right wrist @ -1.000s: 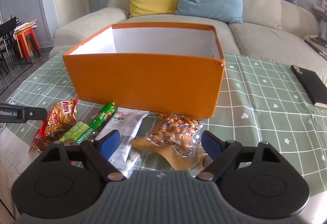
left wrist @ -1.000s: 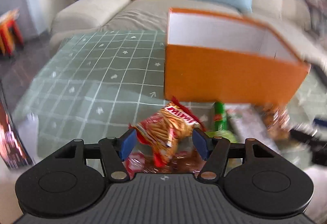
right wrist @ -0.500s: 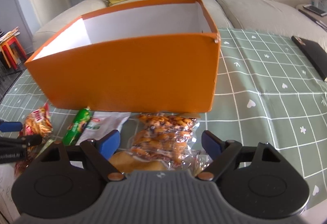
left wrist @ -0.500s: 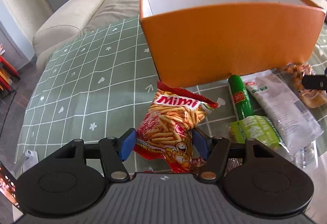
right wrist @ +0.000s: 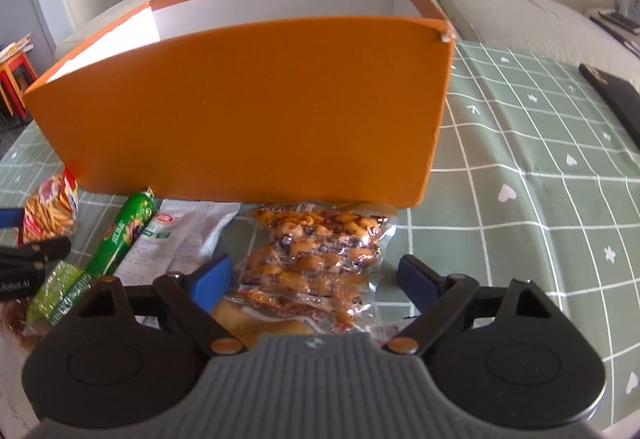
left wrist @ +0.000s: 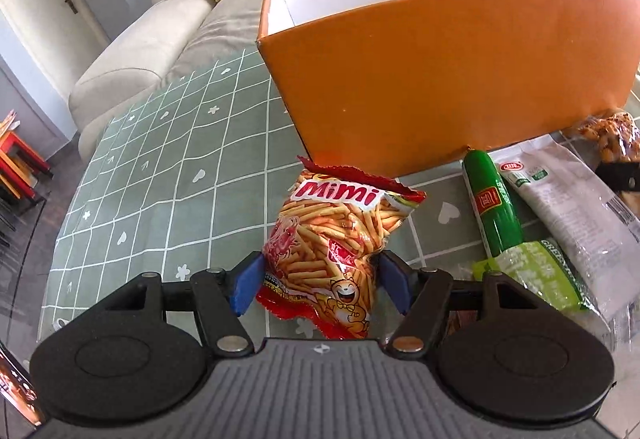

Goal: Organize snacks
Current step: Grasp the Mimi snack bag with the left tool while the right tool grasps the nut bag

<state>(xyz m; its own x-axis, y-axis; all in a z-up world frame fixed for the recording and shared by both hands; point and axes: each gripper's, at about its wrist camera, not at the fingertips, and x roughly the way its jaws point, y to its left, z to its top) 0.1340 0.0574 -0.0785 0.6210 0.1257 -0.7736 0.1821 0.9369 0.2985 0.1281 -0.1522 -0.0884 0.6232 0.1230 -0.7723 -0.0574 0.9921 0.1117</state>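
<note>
An open orange box with a white inside stands on the green checked tablecloth; it also shows in the right wrist view. My left gripper is open, its blue pads on either side of the lower part of a red Mimi snack bag. My right gripper is open around a clear bag of brown snacks in front of the box. The Mimi bag and the left gripper's tip show at the left of the right wrist view.
A green sausage stick, a white packet and a light green packet lie between the two bags. A black book lies at the table's right. A sofa with cushions stands behind the table.
Both grippers moved forward and down toward the snacks. The left pads now flank the Mimi bag more closely; the right pads now flank the brown snack bag.
</note>
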